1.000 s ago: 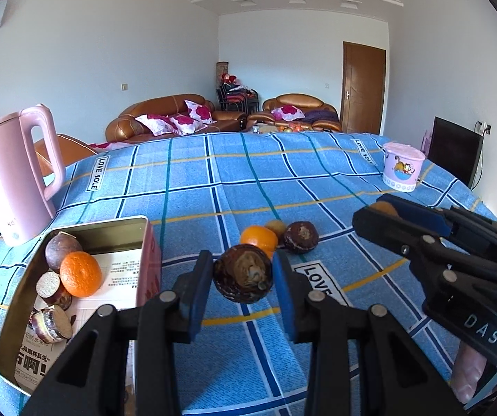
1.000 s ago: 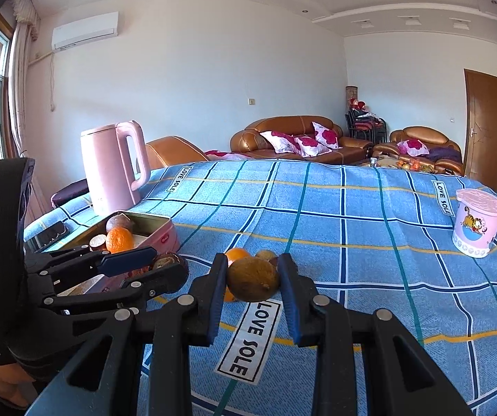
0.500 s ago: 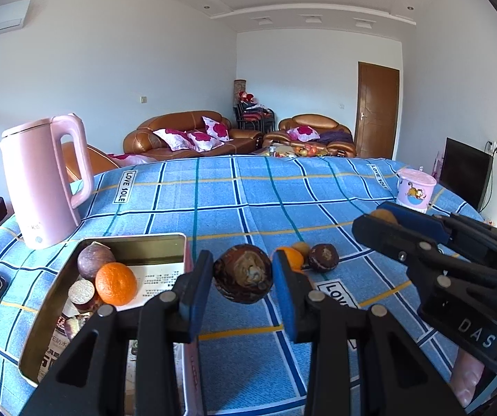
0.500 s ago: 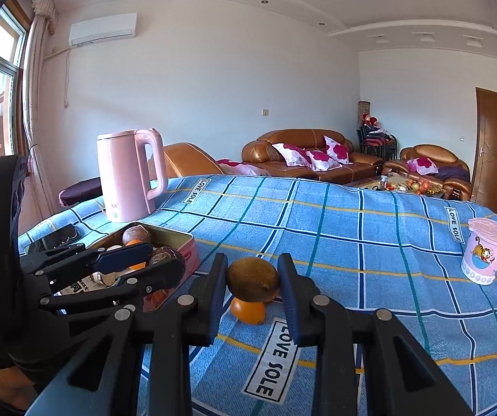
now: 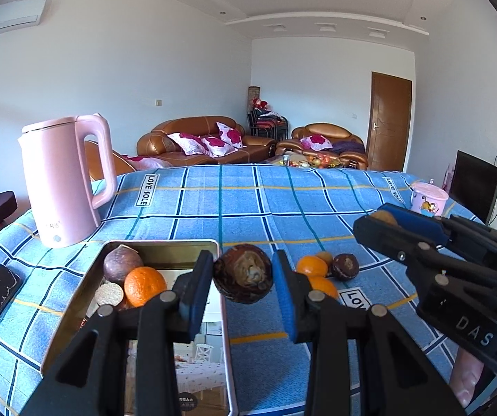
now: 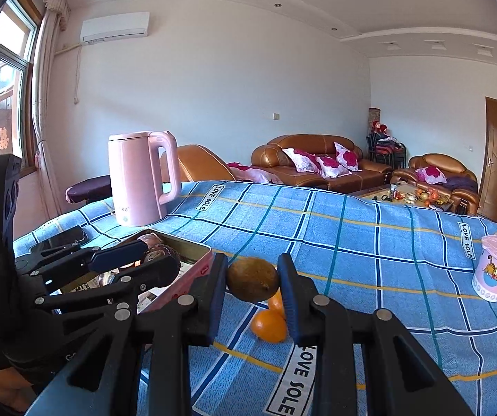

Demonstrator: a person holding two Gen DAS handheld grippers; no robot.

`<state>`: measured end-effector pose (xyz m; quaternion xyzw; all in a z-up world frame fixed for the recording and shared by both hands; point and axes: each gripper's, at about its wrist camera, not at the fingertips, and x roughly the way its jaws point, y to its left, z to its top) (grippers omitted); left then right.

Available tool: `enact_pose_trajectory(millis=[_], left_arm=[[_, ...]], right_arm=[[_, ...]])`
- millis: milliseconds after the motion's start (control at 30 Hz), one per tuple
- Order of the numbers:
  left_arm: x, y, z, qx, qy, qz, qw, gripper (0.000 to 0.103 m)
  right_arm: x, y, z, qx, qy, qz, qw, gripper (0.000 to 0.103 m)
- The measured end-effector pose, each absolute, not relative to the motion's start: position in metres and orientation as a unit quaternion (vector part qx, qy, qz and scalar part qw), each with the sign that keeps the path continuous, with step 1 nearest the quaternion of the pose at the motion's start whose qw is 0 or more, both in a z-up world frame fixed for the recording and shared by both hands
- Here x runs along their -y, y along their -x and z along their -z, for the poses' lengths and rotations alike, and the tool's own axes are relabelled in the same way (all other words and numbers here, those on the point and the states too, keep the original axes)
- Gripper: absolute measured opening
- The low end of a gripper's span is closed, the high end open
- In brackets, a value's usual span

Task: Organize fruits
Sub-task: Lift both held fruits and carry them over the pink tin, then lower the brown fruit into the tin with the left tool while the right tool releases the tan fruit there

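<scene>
Blue plaid surface [image 5: 248, 215], living room behind. Left tool [image 5: 243, 279] clamps dark brown fruit [image 5: 243, 274] by the open tin [image 5: 165, 246] rim. Right tool [image 6: 252, 286] clamps olive-brown fruit [image 6: 252, 279] above loose oranges [image 6: 269, 326]. Pink kettle [image 5: 61, 180] far left.

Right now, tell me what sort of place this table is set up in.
Most likely a home living room: brown leather sofas with pink floral cushions line the far wall, a white wall-mounted air conditioner hangs beside a curtained window, and a pink electric kettle stands on the blue plaid tablecloth.
</scene>
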<state>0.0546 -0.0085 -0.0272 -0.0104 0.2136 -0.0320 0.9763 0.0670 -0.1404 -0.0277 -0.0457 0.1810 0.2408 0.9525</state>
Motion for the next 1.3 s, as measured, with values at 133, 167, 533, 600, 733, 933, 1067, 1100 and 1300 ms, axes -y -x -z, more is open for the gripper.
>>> enact_pose_trajectory(millis=[133,167,533,600,733,933,1067,1100,1300], left_arm=[[0.001,-0.053,0.027,-0.213,0.014,0.025,0.977,0.037],[-0.001,-0.053,0.027,-0.213,0.014,0.024,0.977,0.037],[-0.02,-0.053,0.033,-0.22,0.024,0.006,0.975,0.037],[-0.024,-0.052,0.034,-0.221,0.026,0.001,0.975,0.037],[-0.03,-0.05,0.034,-0.22,0.029,-0.006,0.975,0.037],[-0.039,-0.052,0.038,-0.223,0.033,-0.016,0.974,0.037],[-0.046,-0.054,0.042,-0.23,0.037,-0.025,0.972,0.037],[-0.047,-0.054,0.043,-0.23,0.038,-0.026,0.972,0.037],[-0.052,-0.054,0.044,-0.233,0.036,-0.038,0.971,0.037]], right_arm=[[0.131,-0.067,0.026,-0.18,0.051,-0.248,0.951,0.032],[0.129,-0.068,0.026,-0.18,0.052,-0.249,0.95,0.032],[0.107,-0.073,0.031,-0.188,0.055,-0.269,0.943,0.032],[0.102,-0.074,0.031,-0.19,0.056,-0.271,0.942,0.032],[0.094,-0.078,0.032,-0.195,0.055,-0.277,0.939,0.032],[0.081,-0.08,0.036,-0.198,0.063,-0.283,0.936,0.032],[0.073,-0.085,0.039,-0.202,0.064,-0.288,0.934,0.032],[0.071,-0.086,0.039,-0.203,0.064,-0.289,0.933,0.032],[0.059,-0.088,0.038,-0.203,0.071,-0.297,0.93,0.032]])
